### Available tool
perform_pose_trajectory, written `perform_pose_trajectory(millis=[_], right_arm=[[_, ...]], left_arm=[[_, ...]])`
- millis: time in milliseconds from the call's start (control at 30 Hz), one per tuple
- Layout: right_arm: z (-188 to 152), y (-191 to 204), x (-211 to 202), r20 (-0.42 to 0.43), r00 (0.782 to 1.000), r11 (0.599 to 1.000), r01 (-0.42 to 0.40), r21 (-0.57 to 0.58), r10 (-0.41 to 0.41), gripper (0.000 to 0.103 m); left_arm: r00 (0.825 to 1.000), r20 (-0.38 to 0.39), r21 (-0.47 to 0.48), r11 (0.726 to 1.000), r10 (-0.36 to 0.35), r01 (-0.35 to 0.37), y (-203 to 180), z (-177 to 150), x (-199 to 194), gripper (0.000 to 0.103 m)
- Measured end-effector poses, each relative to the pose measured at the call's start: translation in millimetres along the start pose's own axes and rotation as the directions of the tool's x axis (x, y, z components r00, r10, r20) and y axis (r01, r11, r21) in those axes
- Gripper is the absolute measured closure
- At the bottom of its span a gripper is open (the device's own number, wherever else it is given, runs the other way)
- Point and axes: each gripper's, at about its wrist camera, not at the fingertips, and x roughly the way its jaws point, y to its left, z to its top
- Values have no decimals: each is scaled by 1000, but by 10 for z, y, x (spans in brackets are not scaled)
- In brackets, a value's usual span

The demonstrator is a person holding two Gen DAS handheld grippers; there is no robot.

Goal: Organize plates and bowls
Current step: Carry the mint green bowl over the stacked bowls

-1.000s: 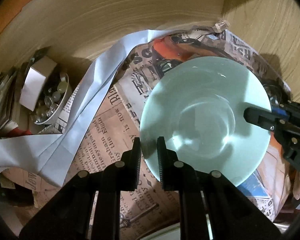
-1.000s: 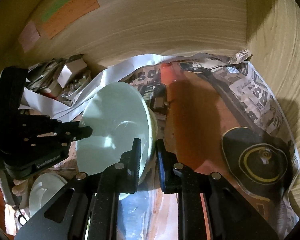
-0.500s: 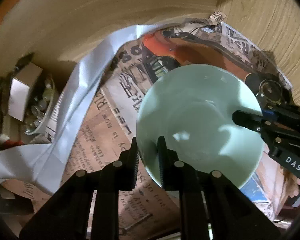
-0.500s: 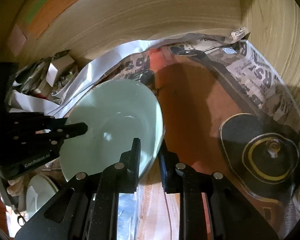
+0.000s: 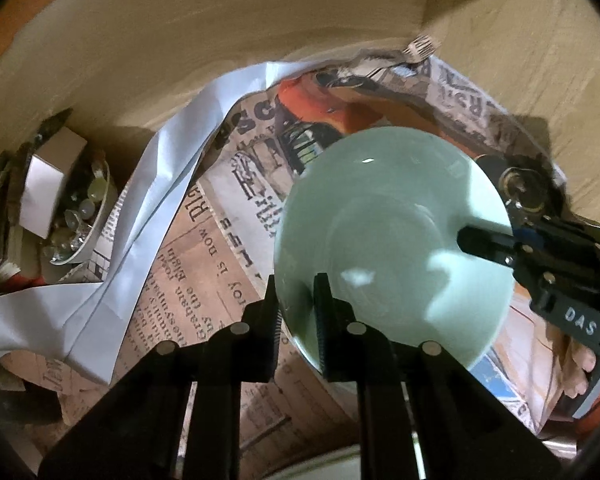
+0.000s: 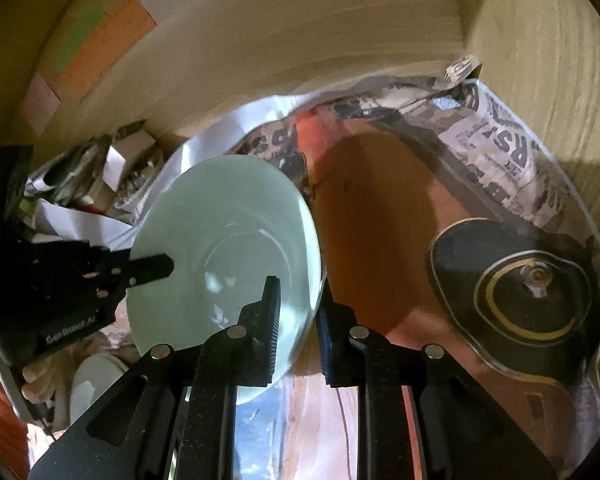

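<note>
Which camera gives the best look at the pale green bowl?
The left wrist view: the pale green bowl faces the camera almost squarely, rim nearly complete. In the right wrist view it sits off to the left, seen obliquely, partly hidden behind tongs.

bowl over newspaper in cabinet corner, paper strip left of it, cluttered dish far left

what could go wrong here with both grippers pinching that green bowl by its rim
1. The pale green bowl is held only at its rim by the left gripper and right gripper; the glazed edge might slip.
2. Set down unevenly on the crumpled newspaper, it could rock or tip.
</note>
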Motion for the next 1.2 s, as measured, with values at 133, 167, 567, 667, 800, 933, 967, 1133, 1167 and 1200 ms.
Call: perform_pose_trajectory(millis=[133,167,567,667,800,933,967,1133,1167,1200], right_arm=[[2,122,-171,44,999,1000,-9,-16,9,87],[-1,158,-194,52,999,1000,-6,-23,7,87],[-126,662,-436,99,994,991,-21,-133,34,87],[-172,810,-455,99,994,986,-35,-161,52,87],[-250,1022,-479,95,993,978,-52,-203,72,87],[-354,1255,-516,93,991,966,-68,-250,94,87],[-379,1313,-519,92,991,962,-72,-262,99,87],[-512,1573,-529,86,988,947,-94,-308,126,87],[-536,1616,-529,85,988,944,-97,-314,130,87],[-561,1657,-530,83,987,942,-101,-320,134,87]], left_arm=[[999,47,-8,1000,-7,8,-12,-75,-218,89],[998,60,-14,1000,-14,15,-4,-102,-286,89],[984,176,-87,996,-9,24,171,-497,-863,89],[980,197,-108,994,4,18,248,-645,-986,89],[974,225,-142,990,22,10,357,-875,-1168,89],[966,255,-179,984,44,3,457,-1127,-1354,89],[964,262,-188,982,52,-1,483,-1196,-1405,89],[954,287,-225,974,90,-24,556,-1527,-1586,89],[952,290,-235,972,96,-26,574,-1595,-1615,89],[951,292,-243,970,98,-25,598,-1663,-1646,89]])
